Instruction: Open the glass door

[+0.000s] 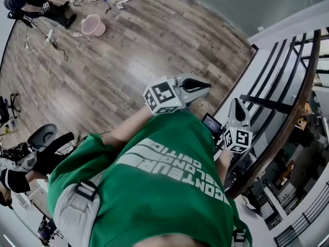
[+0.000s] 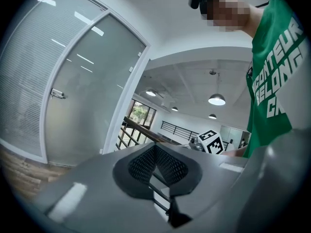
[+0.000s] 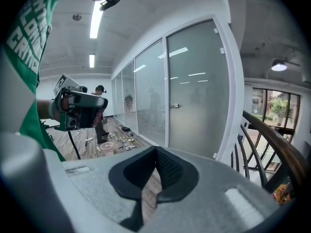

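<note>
The left gripper (image 2: 155, 147) has its jaws closed tip to tip with nothing between them, and the right gripper (image 3: 156, 152) is closed and empty in the same way. In the head view both are held out in front of a person in a green shirt (image 1: 169, 189), the left gripper (image 1: 205, 85) over the wooden floor (image 1: 128, 55) and the right gripper (image 1: 237, 103) just beside the dark railing (image 1: 288, 112) along the floor's right edge.

The glass door (image 3: 197, 86) is a frosted panel in a white frame at the near end of a long glass wall (image 3: 146, 91). Its small metal handle (image 3: 175, 106) sits at the door's left edge, about halfway up, and the hinges are on the right edge. The door appears to sit flush in its frame, though the wide-angle bend makes that hard to judge. Both grippers are well apart from it, and neither touches the handle.

From the left gripper view the same glass door (image 2: 92, 96) stands to the left, with its handle (image 2: 58, 94) at the left edge.

A pink bucket (image 1: 93, 24) stands on the floor near its far edge, among small scattered items. A second person (image 1: 31, 4) is at the far left corner of the floor
</note>
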The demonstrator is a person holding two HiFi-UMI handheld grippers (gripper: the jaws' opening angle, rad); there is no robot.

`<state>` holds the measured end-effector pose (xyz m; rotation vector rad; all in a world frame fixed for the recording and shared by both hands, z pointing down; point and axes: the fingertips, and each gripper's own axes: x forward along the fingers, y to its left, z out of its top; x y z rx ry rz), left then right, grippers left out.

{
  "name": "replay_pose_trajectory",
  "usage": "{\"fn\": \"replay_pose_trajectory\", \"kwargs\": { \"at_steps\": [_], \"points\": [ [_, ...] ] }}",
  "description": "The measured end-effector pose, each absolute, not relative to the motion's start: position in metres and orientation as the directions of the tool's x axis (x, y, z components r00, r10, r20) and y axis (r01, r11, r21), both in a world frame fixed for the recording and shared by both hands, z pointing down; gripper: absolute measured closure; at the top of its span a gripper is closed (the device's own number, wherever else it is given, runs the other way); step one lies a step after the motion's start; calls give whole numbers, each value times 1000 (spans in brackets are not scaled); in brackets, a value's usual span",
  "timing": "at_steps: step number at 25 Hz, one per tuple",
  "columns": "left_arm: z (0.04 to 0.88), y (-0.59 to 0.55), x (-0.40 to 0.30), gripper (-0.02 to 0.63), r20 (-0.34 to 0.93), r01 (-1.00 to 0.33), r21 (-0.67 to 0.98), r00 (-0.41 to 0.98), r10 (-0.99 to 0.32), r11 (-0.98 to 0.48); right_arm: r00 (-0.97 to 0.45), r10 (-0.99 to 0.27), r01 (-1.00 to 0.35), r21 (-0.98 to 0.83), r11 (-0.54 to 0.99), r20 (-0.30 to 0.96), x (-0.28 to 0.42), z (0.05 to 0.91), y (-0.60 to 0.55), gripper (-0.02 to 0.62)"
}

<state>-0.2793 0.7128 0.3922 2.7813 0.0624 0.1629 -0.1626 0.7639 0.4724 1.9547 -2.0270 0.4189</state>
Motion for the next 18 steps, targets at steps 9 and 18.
{"fn": "replay_pose_trajectory", "kwargs": {
  "at_steps": [9, 18],
  "points": [
    [400, 712, -272, 589, 144, 7, 351, 988, 61, -936, -56, -918, -998, -41, 43, 393, -149, 477, 753, 601],
    [397, 707, -265, 589, 143, -2, 352, 988, 51, -936, -71, -918, -997, -42, 60, 389, -144, 475, 742, 601]
  ]
}}
